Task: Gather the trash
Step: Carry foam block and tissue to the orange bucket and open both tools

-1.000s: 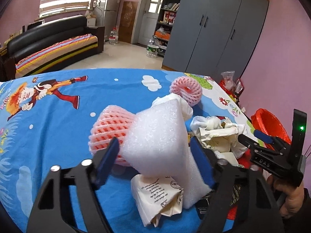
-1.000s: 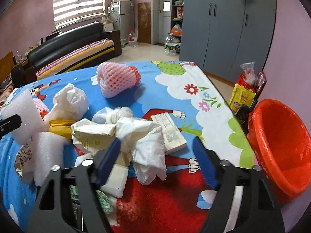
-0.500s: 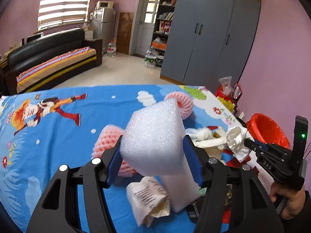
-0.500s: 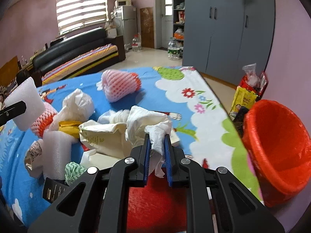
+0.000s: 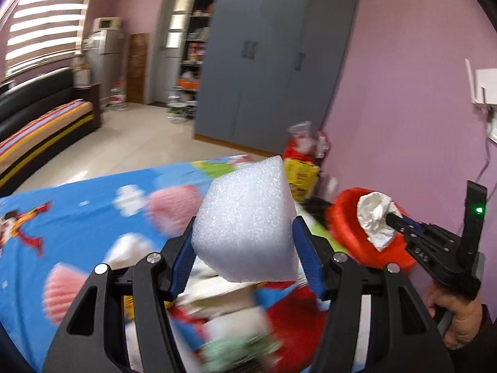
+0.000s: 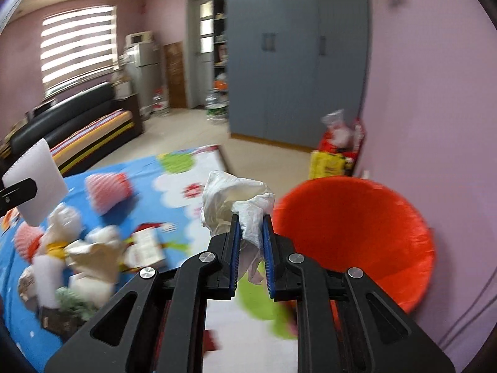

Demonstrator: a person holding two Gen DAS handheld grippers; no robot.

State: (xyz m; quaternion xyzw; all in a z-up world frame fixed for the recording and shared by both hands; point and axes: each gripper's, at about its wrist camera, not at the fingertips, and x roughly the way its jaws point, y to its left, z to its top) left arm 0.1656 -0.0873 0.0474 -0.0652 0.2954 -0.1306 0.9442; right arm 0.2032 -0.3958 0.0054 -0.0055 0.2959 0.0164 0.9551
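1. On the far left of the right wrist view, the left gripper appears only as one black finger against the white foam block. The left wrist view shows both blue pads clenched on the foam block, which a second ago stood among the litter with the pads apart either side of it. It is now clear of the bed.
2. Below and left of centre, the remaining trash lies on the cartoon bedsheet: pink foam fruit nets, crumpled paper, a small white foam piece and a printed box. Motion blur hides finer detail. None of it is collected yet.
3. At centre, the right gripper has its jaws fully closed, grasping a crumpled white plastic bag. A second ago these jaws stood open over the pile; the bag now hangs off the bed.
4. To the right, the red trash bin stands on the floor just beside the bed edge, mouth tilted toward the camera. The bag is now close to its rim, not over the opening.
5. Judgement: both grasps are complete and both loads are in transit to the bin. Releasing each over the opening is the step that remains.
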